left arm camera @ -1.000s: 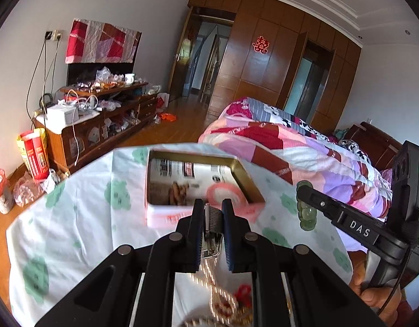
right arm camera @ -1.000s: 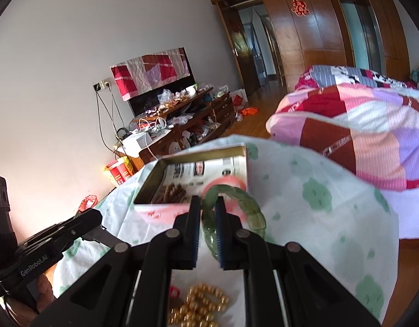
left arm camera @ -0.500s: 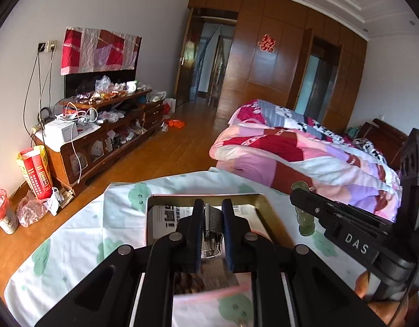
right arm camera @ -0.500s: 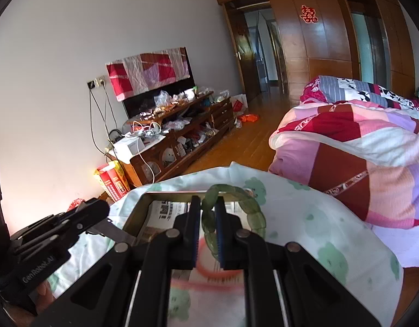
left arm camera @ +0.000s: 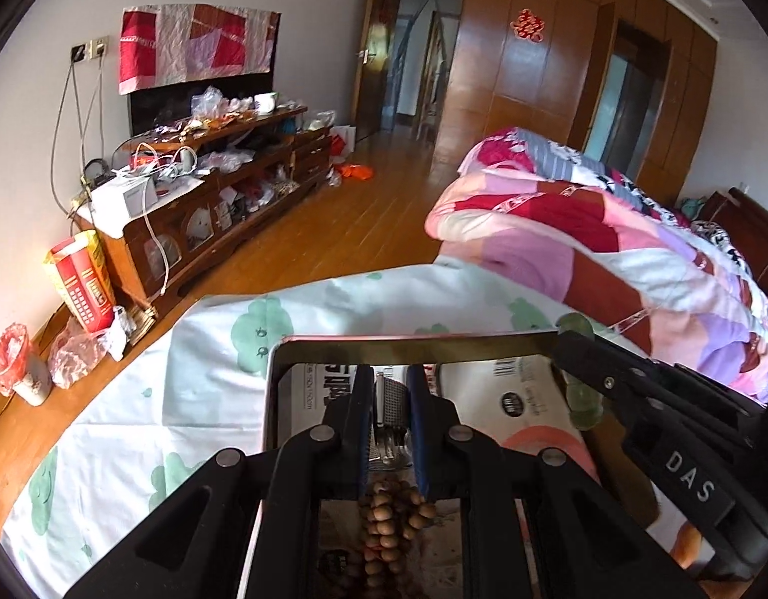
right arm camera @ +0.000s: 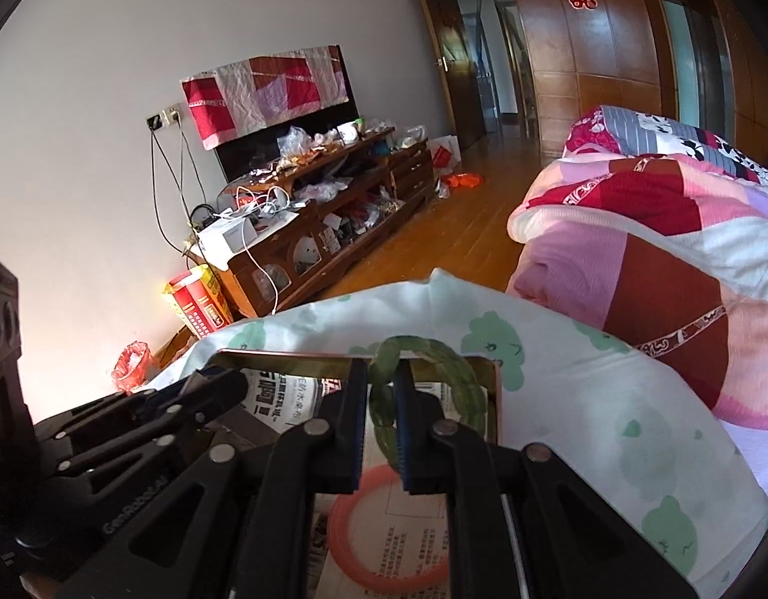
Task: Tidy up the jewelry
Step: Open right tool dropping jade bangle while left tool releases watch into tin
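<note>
Both grippers have moved over the open tin box (left arm camera: 414, 342). Left gripper (left arm camera: 390, 399) is pinching a silver mesh piece (left arm camera: 391, 397) above brown beads (left arm camera: 389, 509). Right gripper (right arm camera: 382, 399) is squeezing the green bangle (right arm camera: 464, 374) above a pink ring (right arm camera: 344, 544).

My green bangle (right arm camera: 424, 379) hangs upright over the open tin (right arm camera: 496, 389), where a pink ring (right arm camera: 384, 529) and brown bead string (left arm camera: 389, 524) lie on newsprint lining.
</note>
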Available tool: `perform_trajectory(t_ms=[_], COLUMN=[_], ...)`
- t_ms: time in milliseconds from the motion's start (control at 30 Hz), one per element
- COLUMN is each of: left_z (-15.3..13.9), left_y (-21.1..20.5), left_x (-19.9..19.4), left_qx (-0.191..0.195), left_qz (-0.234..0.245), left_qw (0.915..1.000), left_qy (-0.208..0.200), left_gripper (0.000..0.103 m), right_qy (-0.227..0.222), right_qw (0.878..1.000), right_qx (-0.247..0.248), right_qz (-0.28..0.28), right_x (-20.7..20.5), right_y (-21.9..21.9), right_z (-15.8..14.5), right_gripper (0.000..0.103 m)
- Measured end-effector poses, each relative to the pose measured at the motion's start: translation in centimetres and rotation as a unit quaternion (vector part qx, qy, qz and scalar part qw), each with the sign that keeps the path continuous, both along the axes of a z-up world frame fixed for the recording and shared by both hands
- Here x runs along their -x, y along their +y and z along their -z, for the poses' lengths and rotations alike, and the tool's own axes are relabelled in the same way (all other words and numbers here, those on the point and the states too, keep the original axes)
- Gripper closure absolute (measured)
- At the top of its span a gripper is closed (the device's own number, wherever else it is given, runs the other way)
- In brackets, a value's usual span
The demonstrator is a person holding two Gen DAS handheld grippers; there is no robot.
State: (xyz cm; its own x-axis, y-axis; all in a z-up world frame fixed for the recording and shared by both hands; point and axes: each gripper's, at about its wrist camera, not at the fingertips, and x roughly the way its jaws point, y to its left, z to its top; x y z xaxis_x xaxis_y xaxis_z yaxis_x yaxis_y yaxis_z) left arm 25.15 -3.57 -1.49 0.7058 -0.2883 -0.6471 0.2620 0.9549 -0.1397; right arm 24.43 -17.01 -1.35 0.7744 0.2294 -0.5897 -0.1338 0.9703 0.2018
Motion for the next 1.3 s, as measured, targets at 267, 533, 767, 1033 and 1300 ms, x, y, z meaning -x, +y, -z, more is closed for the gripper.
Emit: perform_trajectory(t_ms=[267,533,767,1033,1300], left_z=[0.7,1.1,1.3,0.4,0.0], left_y=[-0.1,0.0,0.1,-0.7,-0.1], left_x=[-0.5,-0.8,-1.2,-0.1,0.4], left_qx=[-0.029,-0.056,-0.049,-0.068,-0.054], left_qz=[-0.017,-0.038,-0.040,-0.037,-0.043], left_qw=[0.9994,0.9975,0.9980,0.9960,0.9967], left_qy=[-0.003,-0.020,-0.002,-0.046,-0.041], left_gripper=[0.090,0.090,0.069,0.042,0.042], right_qy=[0.015,0.013,-0.010,-0.046,-0.050], right_qw=[1.000,0.999,0.999,0.999,0.999], right_qx=[0.018,0.020,-0.011,-0.019,-0.004], right_qz=[-0.012,-0.027,-0.034,-0.011,0.014], right_x=[-0.4,-0.7,0.2,0.9,1.8], right_y=[0.8,1.1,0.6,-0.1,-0.6], right_z=[1.5,2.0,1.1,0.0,-0.9], right_gripper=[0.089,0.085,0.040,0.031,0.030])
